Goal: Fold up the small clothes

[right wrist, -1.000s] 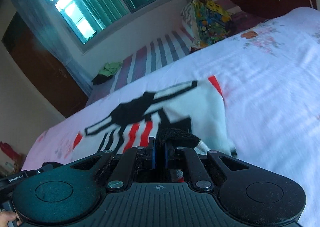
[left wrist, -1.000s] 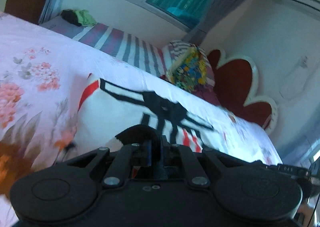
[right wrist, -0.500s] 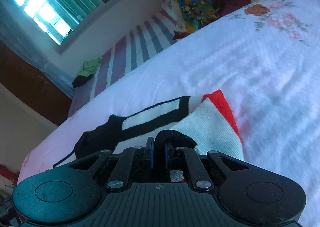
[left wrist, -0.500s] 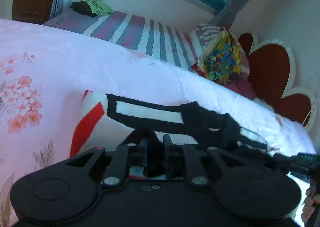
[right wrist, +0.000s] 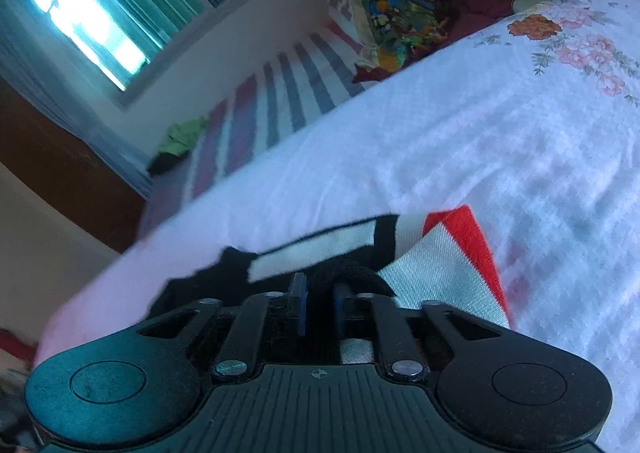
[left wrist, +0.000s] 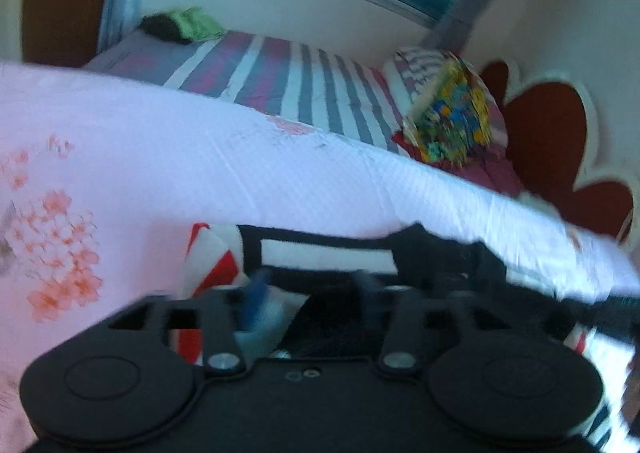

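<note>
A small white knit garment with black and red stripes [left wrist: 320, 253] lies folded on the white floral bedsheet [left wrist: 160, 157] of the bed. The left tool [left wrist: 310, 293] has just been opening: its jaws stand well apart over the garment's near edge, pressing nothing. The right tool [right wrist: 320, 301] has also been opening; a black fold of the garment [right wrist: 348, 273] sits in the narrow gap, apparently loose. Only the left view shows the pink blossoms [left wrist: 60, 253] near the garment; only the right view shows an orange flower print [right wrist: 536, 27] farther up the sheet.
</note>
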Demonstrator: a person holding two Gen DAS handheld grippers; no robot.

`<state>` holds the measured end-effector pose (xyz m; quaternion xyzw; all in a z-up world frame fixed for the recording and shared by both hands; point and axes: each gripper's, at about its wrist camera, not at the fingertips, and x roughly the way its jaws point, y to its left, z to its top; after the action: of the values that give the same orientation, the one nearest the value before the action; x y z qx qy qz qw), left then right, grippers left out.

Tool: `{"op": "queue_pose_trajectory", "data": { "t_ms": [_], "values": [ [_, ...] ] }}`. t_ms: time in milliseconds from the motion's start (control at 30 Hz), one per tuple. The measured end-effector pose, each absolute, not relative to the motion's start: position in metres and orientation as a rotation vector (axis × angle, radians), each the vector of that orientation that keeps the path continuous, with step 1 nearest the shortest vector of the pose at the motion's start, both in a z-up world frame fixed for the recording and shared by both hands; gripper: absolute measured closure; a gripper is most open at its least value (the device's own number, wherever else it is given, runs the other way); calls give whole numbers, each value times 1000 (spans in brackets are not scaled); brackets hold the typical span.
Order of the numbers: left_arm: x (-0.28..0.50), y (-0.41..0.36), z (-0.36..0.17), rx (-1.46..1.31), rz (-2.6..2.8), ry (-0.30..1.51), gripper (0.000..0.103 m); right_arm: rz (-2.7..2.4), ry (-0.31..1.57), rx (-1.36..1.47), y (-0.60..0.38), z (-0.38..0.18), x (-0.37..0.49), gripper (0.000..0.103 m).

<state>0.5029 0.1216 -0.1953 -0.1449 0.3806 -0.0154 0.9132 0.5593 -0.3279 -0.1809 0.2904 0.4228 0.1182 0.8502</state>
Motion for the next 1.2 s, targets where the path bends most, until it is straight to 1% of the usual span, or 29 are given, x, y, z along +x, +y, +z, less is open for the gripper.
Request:
{"op": "queue_pose_trajectory", "data": {
  "t_ms": [33,67,100,200,233,267,333,367,400,533,600,633,667,700,733,800,833,867,900,933,967,1000,1133,1200],
  "values": [
    [499,120,-193,-274,-37,772,34,241,879,607,-331,-177,558,39],
    [496,119,-191,-243,-51,764,35,212,846,573,-334,-171,554,21],
    [494,117,-190,-216,-72,769,35,199,808,535,-335,-166,550,12],
    [494,111,-192,-171,-107,785,37,226,786,518,-340,-158,546,12],
    [494,110,-193,-173,-118,795,40,248,791,512,-338,-158,545,12],
    [492,110,-192,-193,-127,791,40,248,794,490,-336,-157,544,12],
    [489,112,-189,-220,-126,760,37,260,801,441,-329,-159,541,12],
    [488,113,-188,-226,-123,750,34,271,809,427,-326,-161,540,12],
    [487,114,-187,-228,-124,750,32,279,818,411,-322,-163,539,12],
    [488,112,-193,-196,-138,784,32,292,833,337,-307,-173,537,12],
    [494,110,-201,-182,-133,822,39,298,838,318,-301,-177,538,12],
    [496,111,-205,-189,-138,839,45,297,845,308,-298,-180,541,13],
    [499,110,-209,-196,-139,856,55,302,853,300,-295,-183,544,16],
    [501,109,-211,-187,-129,861,59,311,862,289,-293,-185,546,33],
    [501,107,-212,-164,-118,855,65,316,878,276,-290,-188,548,47],
    [501,103,-214,-135,-100,848,77,314,887,241,-287,-192,551,48],
    [501,103,-214,-139,-102,849,99,316,885,229,-285,-194,551,48],
    [501,103,-215,-155,-110,857,98,321,885,222,-284,-194,551,48],
    [499,103,-214,-153,-108,844,98,330,884,207,-281,-194,552,50],
    [497,100,-214,-133,-108,831,98,339,880,176,-277,-195,551,72],
    [495,97,-214,-120,-105,815,99,336,882,134,-272,-195,551,88],
    [493,95,-213,-122,-102,801,99,340,885,111,-269,-197,552,97],
    [490,97,-206,-145,-71,740,99,330,842,130,-272,-194,548,98],
    [491,100,-200,-158,-50,703,99,301,788,151,-277,-186,546,101]
  ]
}}
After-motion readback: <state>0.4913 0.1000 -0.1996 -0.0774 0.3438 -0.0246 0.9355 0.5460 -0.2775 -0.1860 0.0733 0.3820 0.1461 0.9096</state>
